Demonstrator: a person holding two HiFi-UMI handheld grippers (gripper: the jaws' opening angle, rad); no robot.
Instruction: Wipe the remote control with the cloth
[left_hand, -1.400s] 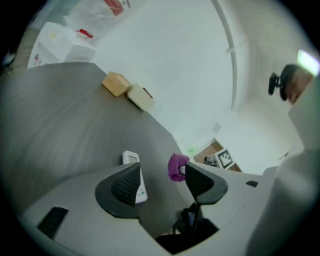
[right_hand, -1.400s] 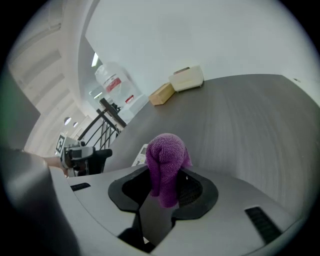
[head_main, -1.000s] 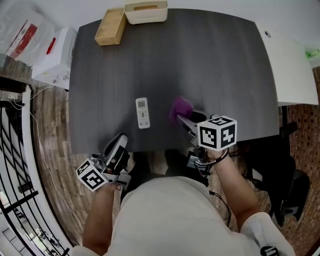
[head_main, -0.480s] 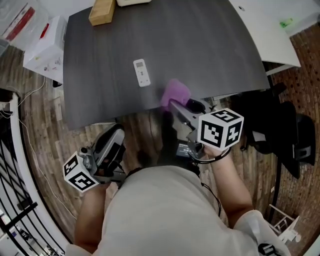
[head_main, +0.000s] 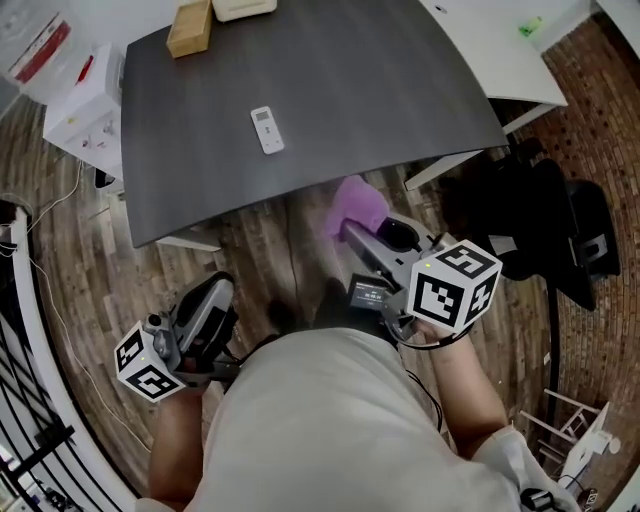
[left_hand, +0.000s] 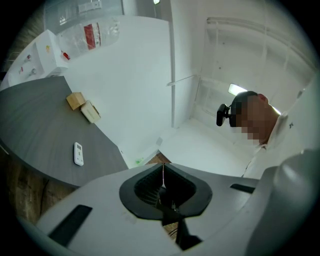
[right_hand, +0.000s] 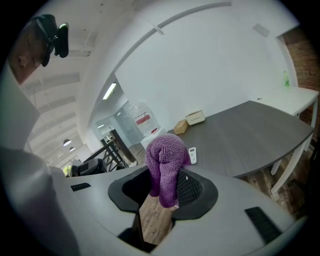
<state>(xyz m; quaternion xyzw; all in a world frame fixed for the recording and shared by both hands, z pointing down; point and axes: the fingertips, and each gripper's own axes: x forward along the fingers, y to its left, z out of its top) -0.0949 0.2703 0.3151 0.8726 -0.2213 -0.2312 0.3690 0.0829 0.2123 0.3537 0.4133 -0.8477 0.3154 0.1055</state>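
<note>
The white remote (head_main: 266, 130) lies on the dark grey table (head_main: 350, 90), far from both grippers; it also shows small as the remote (left_hand: 78, 153) and the remote (right_hand: 192, 155). My right gripper (head_main: 362, 234) is shut on the purple cloth (head_main: 355, 205), held over the wooden floor off the table's near edge. In the right gripper view the cloth (right_hand: 165, 165) bulges up from the right gripper (right_hand: 162, 192). My left gripper (head_main: 213, 297) hangs low at the left over the floor. The left gripper (left_hand: 163, 175) jaws are closing their last bit, pads together, nothing between them.
A wooden box (head_main: 190, 27) and a white tray (head_main: 243, 8) stand at the table's far edge. White cartons (head_main: 85, 120) sit left of the table, a white desk (head_main: 490, 50) at the upper right, a black chair (head_main: 560, 230) at the right, and a black railing (head_main: 20, 330) along the left.
The person has backed away from the table. Both grippers, earlier at the table's near edge, are now over the floor, and the cloth has come off the table in the right gripper.
</note>
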